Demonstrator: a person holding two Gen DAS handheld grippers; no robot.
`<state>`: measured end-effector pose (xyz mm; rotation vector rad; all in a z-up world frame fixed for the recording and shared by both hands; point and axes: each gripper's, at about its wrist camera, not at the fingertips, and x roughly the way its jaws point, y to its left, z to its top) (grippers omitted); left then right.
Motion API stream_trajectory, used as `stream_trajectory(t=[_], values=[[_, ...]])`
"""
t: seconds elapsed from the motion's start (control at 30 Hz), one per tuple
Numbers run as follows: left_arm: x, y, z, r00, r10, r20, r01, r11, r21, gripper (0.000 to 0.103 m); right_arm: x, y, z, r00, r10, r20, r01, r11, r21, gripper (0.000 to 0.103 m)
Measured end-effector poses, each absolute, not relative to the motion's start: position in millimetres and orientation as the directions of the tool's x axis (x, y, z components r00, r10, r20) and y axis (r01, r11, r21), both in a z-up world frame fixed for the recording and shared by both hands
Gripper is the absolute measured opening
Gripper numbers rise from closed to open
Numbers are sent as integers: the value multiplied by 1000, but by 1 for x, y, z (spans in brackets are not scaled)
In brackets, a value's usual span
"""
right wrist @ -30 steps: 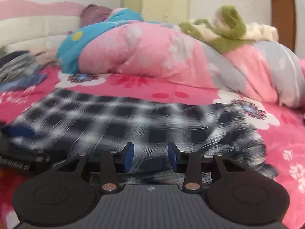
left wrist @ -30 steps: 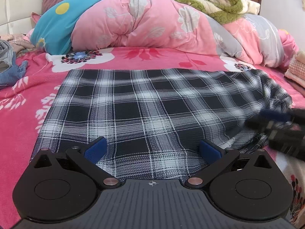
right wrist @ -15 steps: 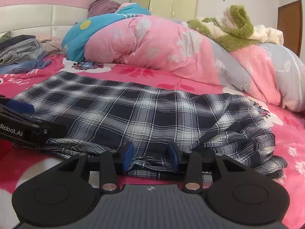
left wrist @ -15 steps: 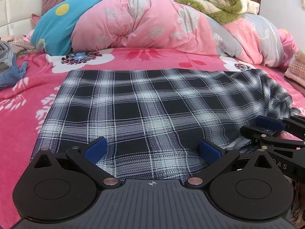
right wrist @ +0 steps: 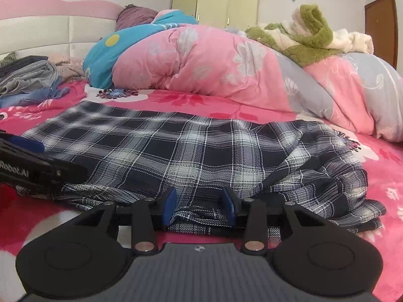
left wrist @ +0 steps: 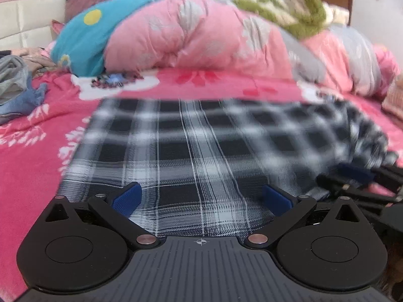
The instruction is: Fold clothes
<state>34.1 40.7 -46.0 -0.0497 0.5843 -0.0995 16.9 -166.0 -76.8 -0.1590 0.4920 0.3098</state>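
Observation:
A dark blue and white plaid garment lies spread flat on the pink floral bed sheet, bunched into folds at its right end. My left gripper is wide open, low over the garment's near edge, with cloth showing between its blue pads. My right gripper is open to a narrower gap at the near hem further right, and a fold of the hem lies between its pads without being pinched. Each gripper shows in the other's view: the right gripper, the left gripper.
A rolled pink and grey duvet with a blue pillow and a green fleece fills the back of the bed. A pile of grey and blue clothes lies at the far left by the headboard.
The right gripper swung in from the right and settled at the garment's near hem. The left wrist view is now blurred and the scene has shifted slightly; its jaws stay wide.

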Motion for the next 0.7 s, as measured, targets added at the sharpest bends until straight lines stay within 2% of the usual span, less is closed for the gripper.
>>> stream_trajectory(t=[0.07, 0.37, 0.7], values=[[21, 42, -38, 860, -103, -500, 77, 994, -71, 103, 17, -166, -77, 836, 254, -486, -329, 941, -74, 42], [-14, 43, -16, 916, -26, -401, -4, 997, -72, 103, 14, -166, -77, 843, 256, -474, -327, 942, -72, 42], [-18, 43, -18, 903, 65, -424, -80, 997, -16, 102, -4, -177, -68, 871, 283, -400, -321, 946, -30, 43]])
